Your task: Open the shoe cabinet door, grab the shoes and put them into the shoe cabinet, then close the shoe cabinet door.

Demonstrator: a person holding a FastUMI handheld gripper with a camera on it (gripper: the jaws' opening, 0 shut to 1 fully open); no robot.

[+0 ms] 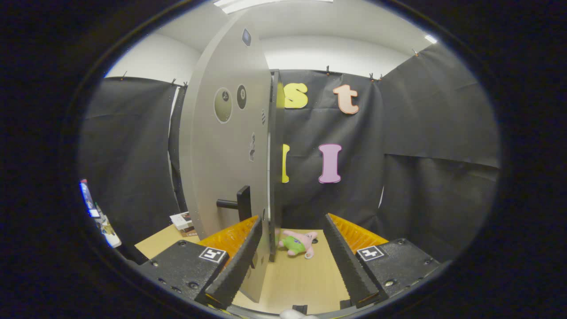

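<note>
The gripper is spread wide and grasps nothing, its fingers flanking the free edge of the shoe cabinet door, whose dark handle sits just above the left finger. The door looks partly swung, though opening or closing I cannot tell. No shoes can be made out; a pink plush toy lies on the wooden floor beyond the fingers.

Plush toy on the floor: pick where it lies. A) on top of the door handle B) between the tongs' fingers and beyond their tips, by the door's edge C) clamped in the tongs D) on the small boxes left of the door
B: the pink-and-green plush toy lies on the wooden floor beyond the open tongs, beside the grey door's edge, untouched.
</note>
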